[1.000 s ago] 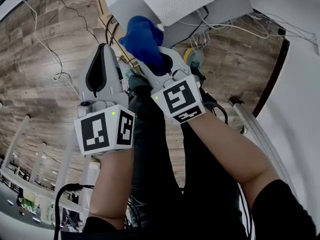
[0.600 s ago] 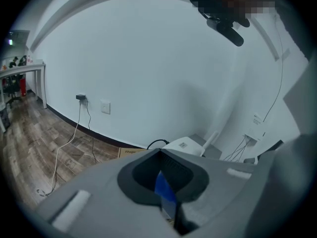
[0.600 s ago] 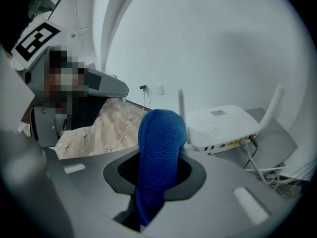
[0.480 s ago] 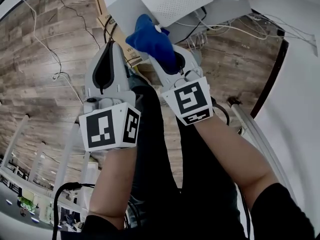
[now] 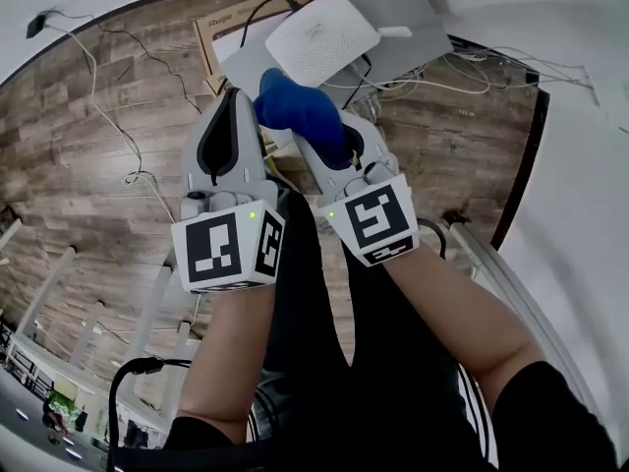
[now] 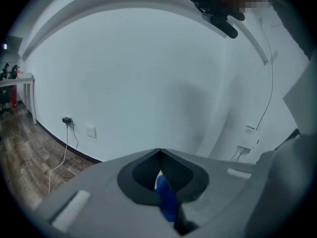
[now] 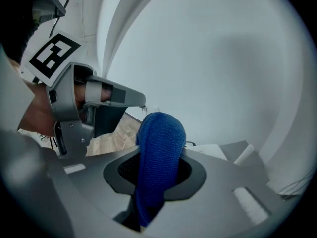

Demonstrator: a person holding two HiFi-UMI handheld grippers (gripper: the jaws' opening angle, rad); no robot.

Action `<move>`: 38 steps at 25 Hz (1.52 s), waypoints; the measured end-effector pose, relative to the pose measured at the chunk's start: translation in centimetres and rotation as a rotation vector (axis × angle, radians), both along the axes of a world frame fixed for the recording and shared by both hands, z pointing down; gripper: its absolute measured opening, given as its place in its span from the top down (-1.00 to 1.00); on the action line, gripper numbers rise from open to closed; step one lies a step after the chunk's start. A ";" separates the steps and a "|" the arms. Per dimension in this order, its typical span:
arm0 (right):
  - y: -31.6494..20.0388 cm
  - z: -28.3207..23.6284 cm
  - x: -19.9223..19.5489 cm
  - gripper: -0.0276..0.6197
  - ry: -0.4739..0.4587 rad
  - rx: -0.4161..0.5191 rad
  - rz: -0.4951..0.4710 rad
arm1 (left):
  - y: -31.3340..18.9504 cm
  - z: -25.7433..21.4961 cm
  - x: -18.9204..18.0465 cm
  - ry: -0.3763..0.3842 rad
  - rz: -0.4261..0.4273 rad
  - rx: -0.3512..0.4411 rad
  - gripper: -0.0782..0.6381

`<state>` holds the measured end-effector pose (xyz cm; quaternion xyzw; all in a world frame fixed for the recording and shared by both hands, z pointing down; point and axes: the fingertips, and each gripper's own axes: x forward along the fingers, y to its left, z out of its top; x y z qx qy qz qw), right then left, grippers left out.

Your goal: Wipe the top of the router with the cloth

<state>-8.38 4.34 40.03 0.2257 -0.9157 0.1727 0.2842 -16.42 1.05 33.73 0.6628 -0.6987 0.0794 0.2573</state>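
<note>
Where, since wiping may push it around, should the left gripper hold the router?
Probably its thin left edge, approached from the left: the router lies flat, cables and antenna sit on its right, and the cloth in the right gripper crowds its near edge.

Wood-plank floor [image 5: 79, 165], plain white wall [image 6: 148, 83], dark skirting [image 6: 74, 146], wall socket [image 6: 90, 131], plugged adapter [image 6: 66, 120], white table [image 6: 20, 81] far left.

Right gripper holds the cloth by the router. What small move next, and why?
Probably ease the right gripper forward so the blue cloth lands on top of the white router. Its jaws are shut on the cloth, which sits at the router's near edge, not yet across it.
</note>
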 end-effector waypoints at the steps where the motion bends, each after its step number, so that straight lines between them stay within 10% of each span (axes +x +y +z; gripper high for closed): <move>1: -0.2 -1.4 0.1 0.58 -0.010 0.006 0.003 | -0.4 -0.9 0.4 0.000 0.002 0.011 0.78; 21: -9.8 -43.0 8.0 0.57 -0.378 0.489 0.267 | -1.7 -37.3 5.8 -0.238 0.047 0.383 0.78; 27: -3.5 -48.5 9.7 0.57 -0.387 0.581 0.220 | 3.4 -40.2 7.6 -0.216 0.038 0.419 0.78; 38: 21.7 -45.4 9.7 0.57 -0.301 0.522 0.431 | 24.7 -43.0 6.1 -0.233 0.243 0.522 0.78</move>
